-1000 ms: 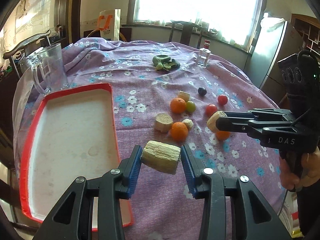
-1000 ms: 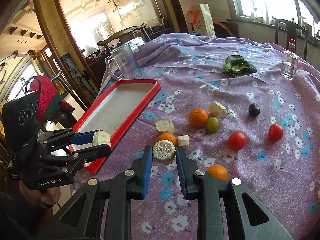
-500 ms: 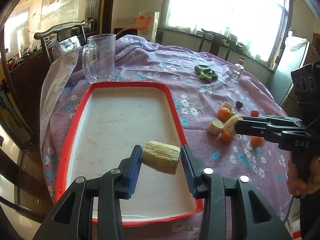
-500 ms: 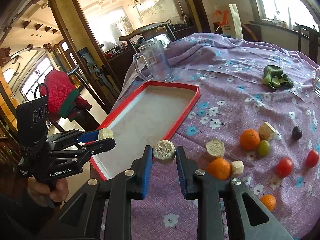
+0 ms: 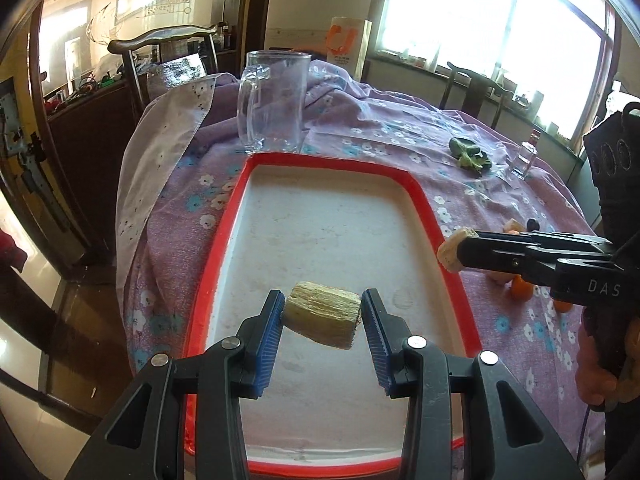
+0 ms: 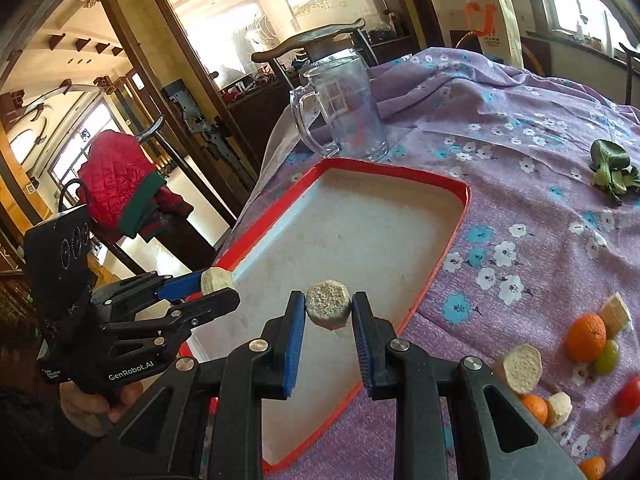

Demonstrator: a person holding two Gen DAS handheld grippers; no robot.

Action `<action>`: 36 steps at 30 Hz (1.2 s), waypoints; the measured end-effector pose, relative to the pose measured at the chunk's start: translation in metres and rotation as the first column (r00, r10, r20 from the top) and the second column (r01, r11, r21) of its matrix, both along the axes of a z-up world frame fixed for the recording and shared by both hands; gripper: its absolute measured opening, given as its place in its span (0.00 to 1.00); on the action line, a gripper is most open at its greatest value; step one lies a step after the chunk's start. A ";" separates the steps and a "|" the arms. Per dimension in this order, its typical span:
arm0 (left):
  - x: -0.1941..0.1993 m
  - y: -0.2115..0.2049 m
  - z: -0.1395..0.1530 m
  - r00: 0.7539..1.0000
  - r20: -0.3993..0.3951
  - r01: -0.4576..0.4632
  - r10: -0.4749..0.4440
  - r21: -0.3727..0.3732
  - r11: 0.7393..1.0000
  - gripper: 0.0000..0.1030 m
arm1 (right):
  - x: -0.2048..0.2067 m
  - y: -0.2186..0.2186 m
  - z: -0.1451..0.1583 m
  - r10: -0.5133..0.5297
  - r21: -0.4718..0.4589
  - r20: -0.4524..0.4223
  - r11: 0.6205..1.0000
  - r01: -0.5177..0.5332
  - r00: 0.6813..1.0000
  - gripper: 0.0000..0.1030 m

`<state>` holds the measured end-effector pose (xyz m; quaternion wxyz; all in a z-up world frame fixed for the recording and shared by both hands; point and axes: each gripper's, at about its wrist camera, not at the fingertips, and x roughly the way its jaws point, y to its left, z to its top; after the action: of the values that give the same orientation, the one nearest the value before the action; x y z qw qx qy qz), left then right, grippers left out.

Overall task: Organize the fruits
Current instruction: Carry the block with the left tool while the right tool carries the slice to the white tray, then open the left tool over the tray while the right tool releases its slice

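Note:
My left gripper (image 5: 322,312) is shut on a pale yellow fruit chunk (image 5: 322,318) and holds it above the near half of the red-rimmed white tray (image 5: 332,232). My right gripper (image 6: 328,312) is shut on a round pale fruit chunk (image 6: 329,309) above the tray's (image 6: 360,224) right side. Each gripper shows in the other's view: the right one (image 5: 454,250) at the tray's right rim, the left one (image 6: 214,284) at its left rim. Oranges (image 6: 586,337), a green grape (image 6: 607,356), a tomato (image 6: 628,396) and more pale chunks (image 6: 520,368) lie on the cloth to the right.
A glass mug (image 5: 274,102) stands just behind the tray. A green leafy bundle (image 5: 468,154) and a small glass bottle (image 5: 526,156) sit further back on the purple flowered tablecloth (image 5: 380,132). Chairs ring the table; its edge drops off left of the tray.
Both grippers have carried their chunks left from the fruit pile to over the tray. The tray now fills the middle of both views.

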<state>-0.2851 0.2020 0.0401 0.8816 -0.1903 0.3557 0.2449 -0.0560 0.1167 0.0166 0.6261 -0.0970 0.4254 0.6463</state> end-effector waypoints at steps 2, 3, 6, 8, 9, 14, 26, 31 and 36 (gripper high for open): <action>0.000 0.007 -0.006 1.000 -0.013 -0.013 0.013 -0.005 1.000 0.38 | 0.000 0.013 -0.006 -0.005 -0.021 0.006 1.000 0.005 1.000 0.23; -0.001 0.009 -0.009 1.000 -0.021 -0.017 0.017 -0.008 1.000 0.38 | 0.001 0.021 -0.010 -0.007 -0.034 0.011 0.999 0.007 1.000 0.23; -0.001 0.014 -0.019 0.999 -0.040 -0.024 0.023 -0.027 0.999 0.38 | 0.002 0.040 -0.022 -0.002 -0.071 0.011 0.997 0.002 1.000 0.23; 0.001 0.016 -0.024 0.999 -0.047 -0.025 0.023 -0.038 0.999 0.38 | 0.002 0.050 -0.030 0.002 -0.093 0.018 0.996 -0.001 1.000 0.23; 0.002 0.018 -0.026 0.999 -0.049 -0.025 0.023 -0.043 0.999 0.38 | 0.001 0.054 -0.033 0.007 -0.104 0.023 0.995 -0.004 1.000 0.23; 0.011 0.024 -0.035 0.997 -0.078 -0.026 0.023 -0.040 0.999 0.38 | -0.005 0.068 -0.045 0.020 -0.141 0.065 0.990 -0.011 0.998 0.24; 0.014 0.021 -0.038 0.991 -0.115 -0.067 0.065 -0.010 0.998 0.67 | -0.012 0.068 -0.041 0.048 -0.139 0.115 0.990 -0.031 0.992 0.42; 0.010 0.013 -0.026 0.993 -0.100 -0.068 0.069 0.018 0.998 0.76 | -0.013 0.055 -0.027 0.051 -0.108 0.117 0.993 -0.039 0.992 0.47; 0.005 0.006 -0.018 0.993 -0.089 -0.073 0.075 0.027 0.997 0.78 | -0.011 0.034 -0.011 0.041 -0.067 0.112 0.997 -0.033 0.993 0.47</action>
<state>-0.2801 0.2082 0.0220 0.8573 -0.1818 0.3847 0.2897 -0.0673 0.1511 0.0058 0.6335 -0.1617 0.4082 0.6370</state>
